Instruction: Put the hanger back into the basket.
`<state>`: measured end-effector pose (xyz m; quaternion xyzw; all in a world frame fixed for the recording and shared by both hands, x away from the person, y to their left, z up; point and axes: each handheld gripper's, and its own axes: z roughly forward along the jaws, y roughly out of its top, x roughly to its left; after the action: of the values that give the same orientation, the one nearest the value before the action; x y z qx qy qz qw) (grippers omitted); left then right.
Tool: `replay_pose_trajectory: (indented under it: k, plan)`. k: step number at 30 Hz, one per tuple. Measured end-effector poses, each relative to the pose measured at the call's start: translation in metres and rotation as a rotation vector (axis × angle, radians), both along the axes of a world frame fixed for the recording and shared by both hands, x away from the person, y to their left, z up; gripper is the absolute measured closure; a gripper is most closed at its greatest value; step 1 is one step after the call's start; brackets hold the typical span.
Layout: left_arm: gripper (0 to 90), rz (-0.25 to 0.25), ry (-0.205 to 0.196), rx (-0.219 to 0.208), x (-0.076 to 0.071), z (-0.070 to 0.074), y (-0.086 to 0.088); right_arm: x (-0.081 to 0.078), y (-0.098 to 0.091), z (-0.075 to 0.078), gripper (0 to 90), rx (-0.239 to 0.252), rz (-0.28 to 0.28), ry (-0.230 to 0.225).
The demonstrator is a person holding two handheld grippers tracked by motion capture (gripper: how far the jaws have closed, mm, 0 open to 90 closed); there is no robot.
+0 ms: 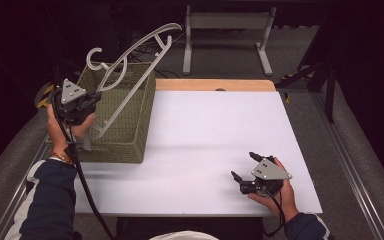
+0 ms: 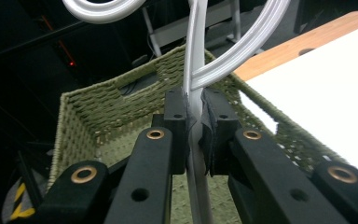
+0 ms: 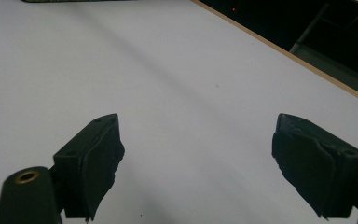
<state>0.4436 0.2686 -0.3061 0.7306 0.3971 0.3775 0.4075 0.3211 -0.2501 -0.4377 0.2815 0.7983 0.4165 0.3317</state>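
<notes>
Left gripper clamps white hanger over green basket; long axis runs toward 1 o'clock, lower end probably inside basket. Right gripper at 4 o'clock, jaws apart, well away.

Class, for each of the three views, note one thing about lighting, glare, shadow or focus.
High view: the white table is brightly lit while the surroundings fall to near black. Left gripper view: the left claw, shut on the hanger, looks soft up close; glare streaks the hanger, and the basket behind is sharper. Right gripper view: the open right claw is dark, its pads blurred.
</notes>
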Motion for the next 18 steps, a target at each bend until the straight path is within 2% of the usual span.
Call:
replay_pose_trajectory:
  k: [5, 6, 8, 15, 18]
  plan:
    - [81.9, 0.007, 0.000, 0.018, 0.009, 0.004, 0.004, 0.000, 0.002, -0.001, 15.9, -0.007, 0.005, 0.006]
    - [81.9, 0.018, -0.004, 0.032, 0.012, 0.004, 0.005, 0.000, 0.002, -0.001, 15.9, -0.008, 0.004, 0.007]
    - [81.9, 0.021, 0.012, 0.022, 0.019, 0.003, 0.008, 0.001, 0.002, -0.002, 15.9, -0.007, 0.002, 0.011]
    - [81.9, 0.049, 0.043, 0.050, 0.033, -0.004, 0.012, 0.001, 0.001, -0.002, 15.8, -0.009, 0.004, 0.016]
    - [81.8, 0.057, 0.059, 0.032, 0.037, -0.008, 0.016, 0.001, 0.002, -0.003, 15.8, -0.011, 0.004, 0.017]
